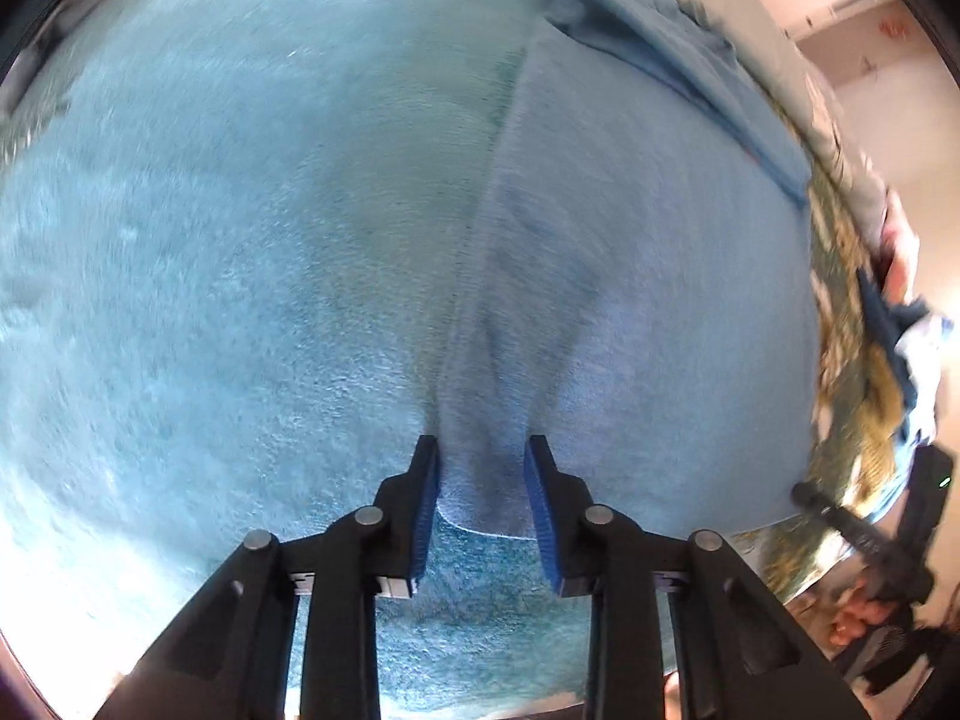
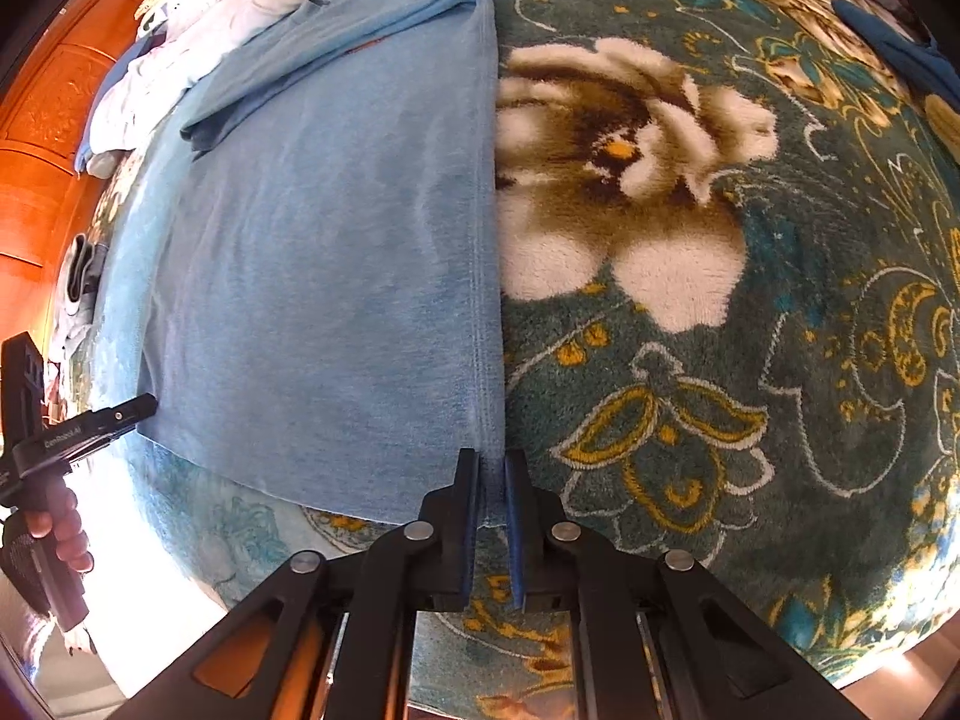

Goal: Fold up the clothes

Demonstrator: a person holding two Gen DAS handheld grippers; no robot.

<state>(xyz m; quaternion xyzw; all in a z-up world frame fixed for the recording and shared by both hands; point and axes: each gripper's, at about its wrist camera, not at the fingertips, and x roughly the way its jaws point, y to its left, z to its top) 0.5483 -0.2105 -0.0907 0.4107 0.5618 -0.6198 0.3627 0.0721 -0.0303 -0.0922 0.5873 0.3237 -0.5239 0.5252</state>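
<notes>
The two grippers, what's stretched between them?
The light blue shirt: the right gripper pinches one bottom corner, the left gripper the other. The right wrist view shows it best.

Light blue shirt (image 2: 336, 276), teal floral blanket (image 2: 750, 312)

Teal plush blanket (image 2: 750, 360) with a cream-and-brown flower and gold leaf scrolls spread across my bed, pale rumpled bedding (image 2: 198, 6) heaped at the far-left corner, orange carved wooden panel (image 2: 42, 120) beyond the left edge
</notes>
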